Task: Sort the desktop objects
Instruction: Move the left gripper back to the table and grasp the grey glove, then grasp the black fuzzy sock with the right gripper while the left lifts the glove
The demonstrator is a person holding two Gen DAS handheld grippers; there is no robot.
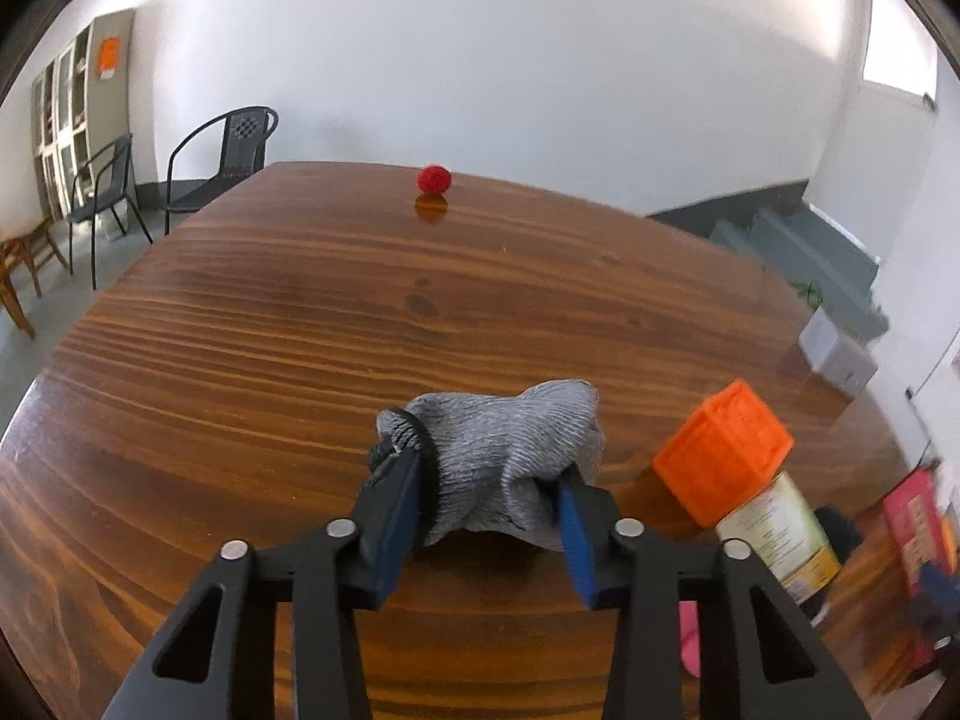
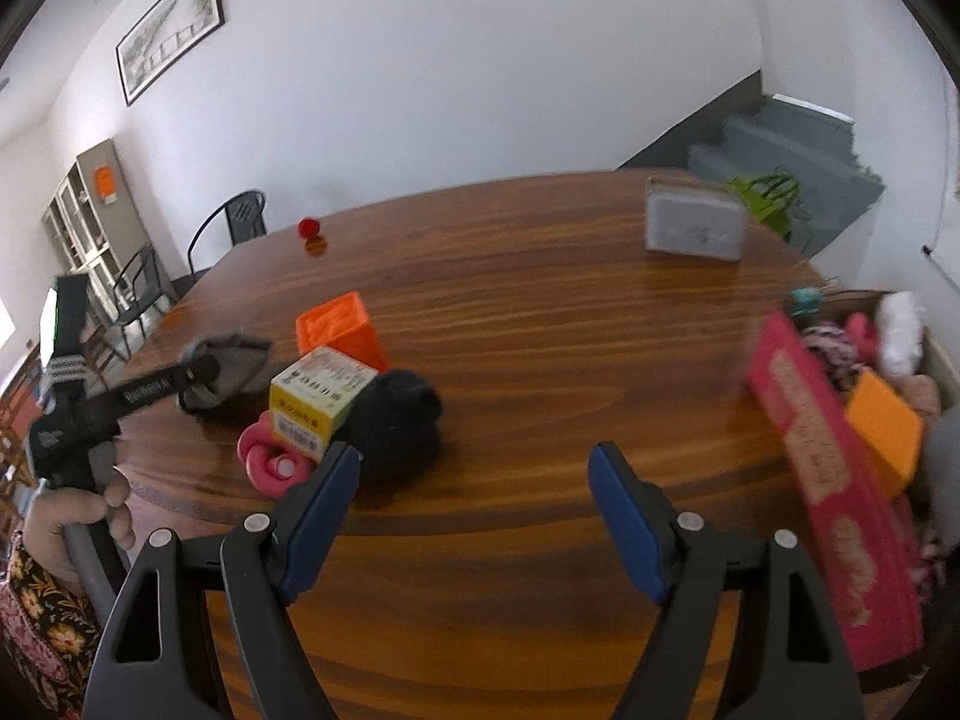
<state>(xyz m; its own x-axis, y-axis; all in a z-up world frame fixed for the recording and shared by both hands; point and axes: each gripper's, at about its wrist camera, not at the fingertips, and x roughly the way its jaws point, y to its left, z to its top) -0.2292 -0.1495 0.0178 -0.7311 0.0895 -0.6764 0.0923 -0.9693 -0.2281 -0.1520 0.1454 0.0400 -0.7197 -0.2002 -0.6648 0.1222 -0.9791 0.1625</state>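
Note:
My left gripper [image 1: 483, 480] is shut on a grey knit cloth [image 1: 510, 450], held just above the wooden table [image 1: 270, 330]; the cloth also shows in the right wrist view [image 2: 225, 369], in that gripper. My right gripper [image 2: 474, 468] is open and empty above the table's near edge. An orange cube [image 2: 342, 330], a yellow box [image 2: 315, 399], a black fuzzy lump [image 2: 399, 420] and a pink ring toy [image 2: 270, 462] lie clustered at left. A red ball [image 2: 309, 227] sits far back.
A box at the right [image 2: 888, 420] holds a pink carton [image 2: 828, 468], an orange block and soft toys. A grey-white device [image 2: 696, 228] stands at the table's far right. Chairs [image 1: 222, 156] and a cabinet stand beyond the table at left.

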